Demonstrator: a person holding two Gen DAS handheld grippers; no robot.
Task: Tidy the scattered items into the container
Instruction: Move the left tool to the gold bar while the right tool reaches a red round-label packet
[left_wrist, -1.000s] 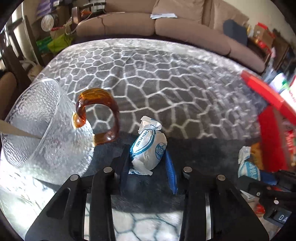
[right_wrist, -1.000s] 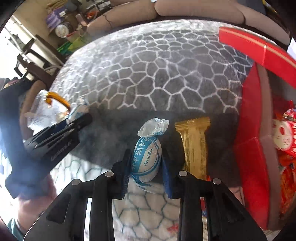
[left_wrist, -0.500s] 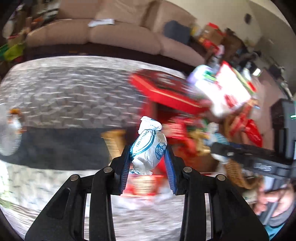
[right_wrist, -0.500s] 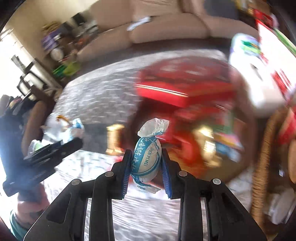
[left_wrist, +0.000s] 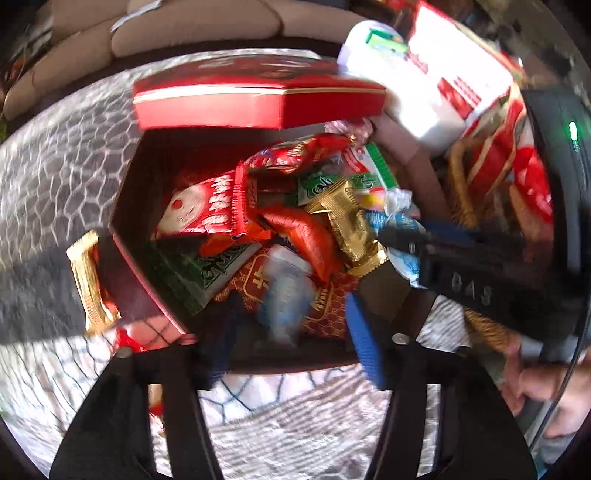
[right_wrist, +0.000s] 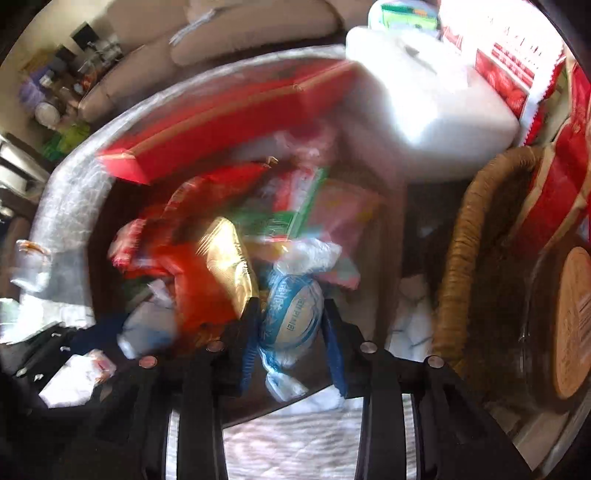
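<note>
Harsh sunlight blows out the white jug (right_wrist: 432, 99) to pure glare while the red box (left_wrist: 125, 221) beside it sits in deep shadow, everything motion-smeared, fisheye-bent and black-cornered at the edges.

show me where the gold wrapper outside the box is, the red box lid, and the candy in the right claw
gold wrapper (left_wrist: 90, 282), left wrist view, middle of the foil.
red box lid (left_wrist: 236, 107), left wrist view, front side face.
blue-and-white candy (right_wrist: 291, 317), right wrist view, printed body between the claw's fingers.

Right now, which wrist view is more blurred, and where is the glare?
Right wrist view: heavy motion smear across the red hexagonal box, while the gripped blue-and-white wrapped candy stays sharp; white carton blown out. Left wrist view: milder blur, snack wrappers legible.
</note>
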